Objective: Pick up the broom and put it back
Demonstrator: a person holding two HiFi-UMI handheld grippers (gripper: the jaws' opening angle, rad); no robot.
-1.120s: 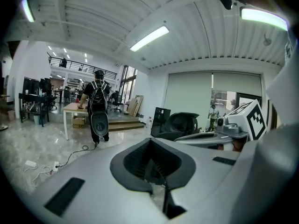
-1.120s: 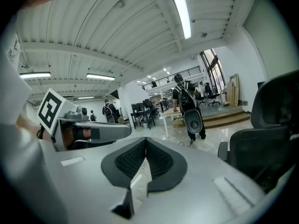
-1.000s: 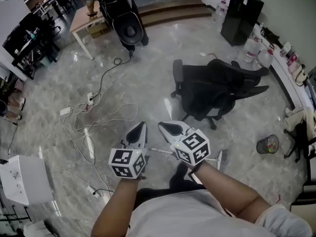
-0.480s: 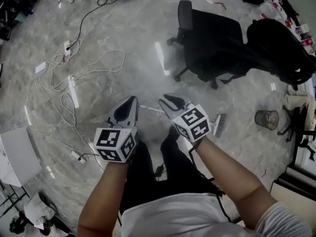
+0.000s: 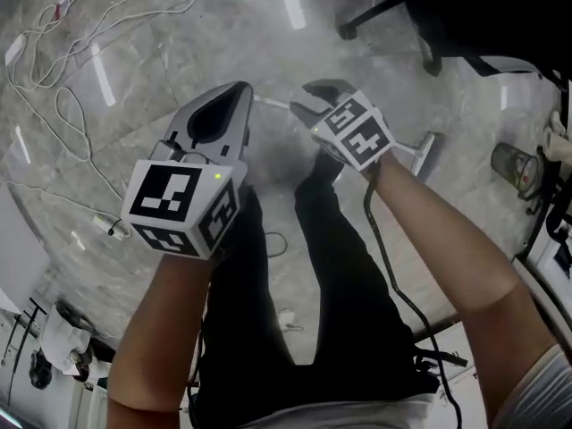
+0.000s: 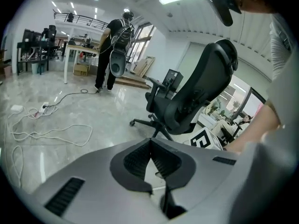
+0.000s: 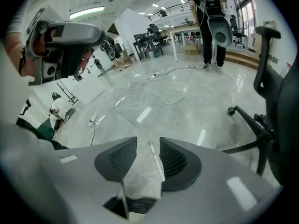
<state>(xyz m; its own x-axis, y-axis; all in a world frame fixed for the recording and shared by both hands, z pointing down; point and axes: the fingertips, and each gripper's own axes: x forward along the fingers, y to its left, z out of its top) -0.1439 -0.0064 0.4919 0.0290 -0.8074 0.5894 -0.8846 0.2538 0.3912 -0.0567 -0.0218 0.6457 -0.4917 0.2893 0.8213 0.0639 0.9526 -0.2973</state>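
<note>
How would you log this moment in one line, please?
broom: on floor | right gripper: just opening, handle between jaws, ungripped | left gripper: shut, empty

Broom [image 5: 429, 153] partly behind right hand-held gripper [image 5: 308, 98]

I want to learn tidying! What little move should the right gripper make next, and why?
Probably lower it a little, onto the handle. The right gripper has just been opening its fingers, and the thin white broom handle lies between them on the shiny grey floor, not yet squeezed.
</note>
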